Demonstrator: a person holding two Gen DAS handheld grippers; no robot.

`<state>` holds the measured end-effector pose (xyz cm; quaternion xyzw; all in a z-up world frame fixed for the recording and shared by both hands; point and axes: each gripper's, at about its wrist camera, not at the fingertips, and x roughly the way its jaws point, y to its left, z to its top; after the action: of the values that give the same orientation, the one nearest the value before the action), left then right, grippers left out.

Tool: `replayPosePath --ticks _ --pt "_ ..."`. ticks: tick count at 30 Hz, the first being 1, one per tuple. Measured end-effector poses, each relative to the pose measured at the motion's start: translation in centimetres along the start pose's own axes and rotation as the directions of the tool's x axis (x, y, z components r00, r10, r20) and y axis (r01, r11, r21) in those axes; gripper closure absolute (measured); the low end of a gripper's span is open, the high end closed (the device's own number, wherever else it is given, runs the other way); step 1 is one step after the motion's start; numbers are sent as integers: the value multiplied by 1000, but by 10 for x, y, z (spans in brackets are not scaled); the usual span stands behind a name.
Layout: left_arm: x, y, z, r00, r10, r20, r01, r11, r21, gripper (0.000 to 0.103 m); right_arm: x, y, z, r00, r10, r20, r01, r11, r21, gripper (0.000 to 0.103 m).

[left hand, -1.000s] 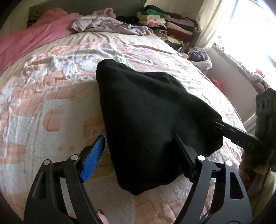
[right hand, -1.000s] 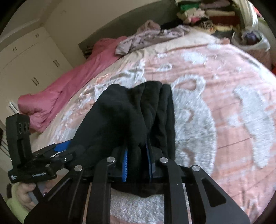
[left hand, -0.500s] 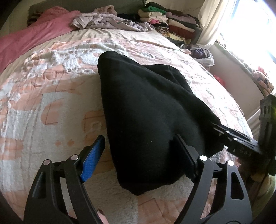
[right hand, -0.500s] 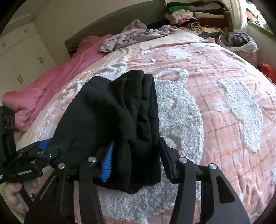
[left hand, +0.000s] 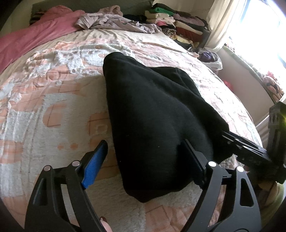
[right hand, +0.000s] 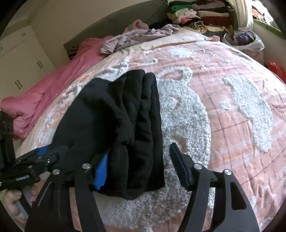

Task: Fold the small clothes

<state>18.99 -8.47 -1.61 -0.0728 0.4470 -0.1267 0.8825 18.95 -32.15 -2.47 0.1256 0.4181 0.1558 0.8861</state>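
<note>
A black garment (left hand: 152, 110) lies folded in a thick bundle on the pink and white bedspread (left hand: 53, 107). My left gripper (left hand: 143, 142) straddles its near corner, jaws still opening; the blue left pad (left hand: 94, 164) stands clear of the cloth. In the right wrist view the garment's (right hand: 114, 114) stacked folds lie between the jaws of my right gripper (right hand: 140, 151), which are opening. Its right pad (right hand: 178, 164) is clear of the cloth, and the left pad sits against it. Each gripper shows at the edge of the other's view: right gripper (left hand: 246, 149), left gripper (right hand: 35, 160).
A pink duvet (right hand: 53, 92) lies along the bed's far left. Crumpled lilac clothes (left hand: 114, 21) sit at the head end. Stacked folded clothes (right hand: 200, 14) and a plastic bag (right hand: 244, 39) stand beyond the far right corner. Wardrobe doors (right hand: 21, 58) are on the left.
My right gripper's jaws have spread wide, letting go of the black garment's folded edge. The garment has settled onto the bedspread. The left jaws have widened a little.
</note>
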Motion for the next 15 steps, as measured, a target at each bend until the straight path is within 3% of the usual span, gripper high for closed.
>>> replayPosePath --ticks 6,15 --pt "-5 -1 0 1000 8 7 -8 1000 -4 28 -13 -2 -2 1000 4 21 -4 1000 21 34" --pt "-11 -1 1 1000 12 11 -12 1000 -5 28 -43 4 -5 996 5 91 -6 1000 15 14"
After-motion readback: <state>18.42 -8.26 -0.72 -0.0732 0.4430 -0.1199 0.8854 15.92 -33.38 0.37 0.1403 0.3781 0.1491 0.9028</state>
